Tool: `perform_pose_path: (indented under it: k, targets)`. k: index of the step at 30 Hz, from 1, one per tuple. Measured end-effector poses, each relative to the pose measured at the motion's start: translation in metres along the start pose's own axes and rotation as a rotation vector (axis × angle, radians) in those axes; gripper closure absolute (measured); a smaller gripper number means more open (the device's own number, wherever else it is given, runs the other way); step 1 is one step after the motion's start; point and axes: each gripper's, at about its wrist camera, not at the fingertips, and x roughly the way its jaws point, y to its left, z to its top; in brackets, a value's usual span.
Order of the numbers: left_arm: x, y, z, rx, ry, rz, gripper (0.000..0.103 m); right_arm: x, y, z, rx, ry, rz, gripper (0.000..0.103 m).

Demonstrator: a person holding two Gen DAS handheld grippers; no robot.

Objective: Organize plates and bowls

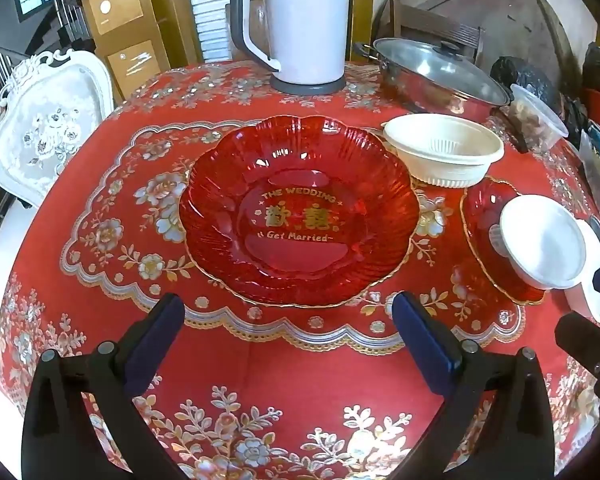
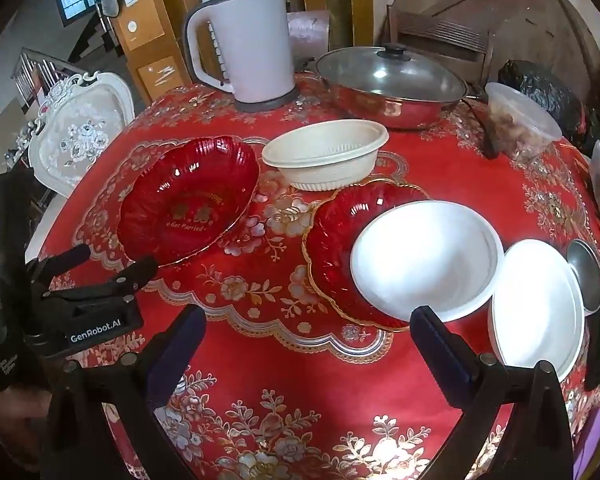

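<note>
- Red floral tablecloth (image 1: 100,208) covers the round table; a white kettle (image 1: 308,20) stands at upper centre.
- Scalloped red glass plate (image 1: 300,208) sits mid-frame, cream ribbed bowl (image 1: 444,152) just right.
- Left gripper (image 1: 288,320) and right gripper (image 2: 308,332) both gape, empty.

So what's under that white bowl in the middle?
The white bowl sits on a small red plate, whose ruffled gold rim pokes out on the left. The part of the plate beneath the bowl is hidden. Both grippers are open and touch nothing.
</note>
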Motion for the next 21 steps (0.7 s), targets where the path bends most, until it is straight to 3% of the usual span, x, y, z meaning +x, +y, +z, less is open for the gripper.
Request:
perform_pose_path:
  k: [21]
  targets:
    - [-0.003, -0.02, 0.001, 0.03, -0.006, -0.002, 0.0, -0.001, -0.011, -0.006, 0.039, 0.011, -0.004, 0.0]
